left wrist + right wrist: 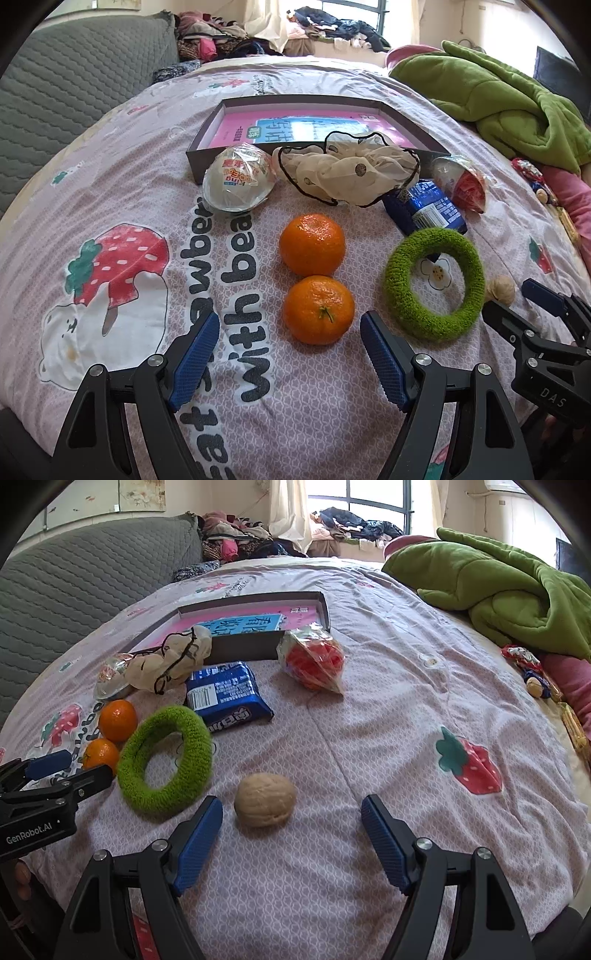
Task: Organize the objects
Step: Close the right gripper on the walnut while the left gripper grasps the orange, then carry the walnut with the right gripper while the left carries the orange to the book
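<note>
Left tongs (pixel 288 362) gape wide and empty, the near orange (pixel 318 310) centred just ahead of the tips. Right tongs (pixel 291 842) are equally spread and empty; the walnut (pixel 265 799) sits left of centre. The box (pixel 207 136) lies upper centre on the bed.

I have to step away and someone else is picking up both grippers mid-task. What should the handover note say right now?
Left claw: open, empty, just short of the near orange.
Right claw: open, empty, with the walnut lying just ahead of it.
On the bedspread: far orange, green ring, blue packet, red wrapped item, wrapped white ball. The cream scrunchie drapes over the box's near edge.
Done: nothing sorted yet; the box holds only a pink book.
Left: every loose item; presumably into the box.
</note>
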{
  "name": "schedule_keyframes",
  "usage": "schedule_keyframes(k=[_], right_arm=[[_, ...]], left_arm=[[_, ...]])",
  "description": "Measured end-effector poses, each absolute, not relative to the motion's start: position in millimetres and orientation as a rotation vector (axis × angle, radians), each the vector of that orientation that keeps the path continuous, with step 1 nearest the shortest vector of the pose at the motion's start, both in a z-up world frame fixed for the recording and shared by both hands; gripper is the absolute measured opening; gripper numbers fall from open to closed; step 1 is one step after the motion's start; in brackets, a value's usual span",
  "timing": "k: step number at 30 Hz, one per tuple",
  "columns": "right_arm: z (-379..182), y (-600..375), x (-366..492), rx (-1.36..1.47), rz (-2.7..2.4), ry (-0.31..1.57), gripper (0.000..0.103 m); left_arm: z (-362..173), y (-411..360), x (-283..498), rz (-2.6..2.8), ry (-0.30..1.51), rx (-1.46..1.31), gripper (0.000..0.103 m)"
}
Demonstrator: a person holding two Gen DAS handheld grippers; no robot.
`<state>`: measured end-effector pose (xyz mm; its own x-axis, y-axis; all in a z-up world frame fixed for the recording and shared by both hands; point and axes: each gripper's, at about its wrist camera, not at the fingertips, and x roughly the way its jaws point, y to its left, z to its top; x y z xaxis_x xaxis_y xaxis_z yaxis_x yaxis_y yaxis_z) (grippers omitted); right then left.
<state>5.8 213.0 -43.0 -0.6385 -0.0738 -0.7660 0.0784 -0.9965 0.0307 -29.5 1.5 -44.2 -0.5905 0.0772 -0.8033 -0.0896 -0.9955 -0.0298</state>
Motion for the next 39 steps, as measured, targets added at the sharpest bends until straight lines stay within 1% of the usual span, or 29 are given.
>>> schedule_keyframes(k=[7, 8, 9, 11, 12, 14, 16, 17, 18, 19, 28, 39], right_arm=[[-48.5, 208.7, 1.9, 1.294, -2.755, 0.032, 0.062], [-48.8, 208.4, 1.6, 1.292, -2.755, 0.037, 0.06], [-48.8, 208.1, 1.6, 1.283, -2.756, 0.039, 0.058], [-49.1, 207.5, 1.3, 1.278, -2.759, 0.045, 0.055], [-49.0, 207.2, 1.6, 1.272, -2.758, 0.043, 0.053], [-49.3, 205.7, 1.9, 1.268, -2.756, 0.047, 0.051], [-49.3, 204.3, 3.2, 1.256, -2.757, 0.052, 0.045], [-49.5, 203.6, 3.5, 1.253, -2.753, 0.053, 0.043], [-49.3, 203.4, 3.7, 1.249, -2.75, 0.052, 0.038], [-49.1, 203.3, 4.0, 1.244, -2.747, 0.049, 0.035], [-46.2, 203.5, 6.1, 1.215, -2.757, 0.047, 0.035], [-28.5, 202.2, 12.4, 1.136, -2.803, 0.056, 0.035]], left_arm=[[-48.0, 2.4, -33.7, 2.708, -0.015, -1.348, 0.08], [-48.5, 2.5, -34.3, 2.71, -0.015, -1.346, 0.078], [-49.3, 2.7, -34.8, 2.71, -0.014, -1.347, 0.07], [-50.8, 2.4, -37.4, 2.704, -0.021, -1.354, 0.062], [-51.1, 2.0, -37.6, 2.7, -0.036, -1.35, 0.059], [-52.2, 3.1, -37.3, 2.695, -0.032, -1.344, 0.057], [-52.2, 6.0, -36.5, 2.691, -0.012, -1.335, 0.052], [-51.8, 7.2, -35.4, 2.686, -0.011, -1.325, 0.047], [-51.4, 8.4, -34.4, 2.68, -0.01, -1.318, 0.041], [-51.3, 9.9, -33.3, 2.675, -0.005, -1.311, 0.041], [-49.9, 9.3, -28.7, 2.674, 0.012, -1.289, 0.04], [-35.6, -0.9, -21.6, 2.69, -0.026, -1.245, 0.04]])
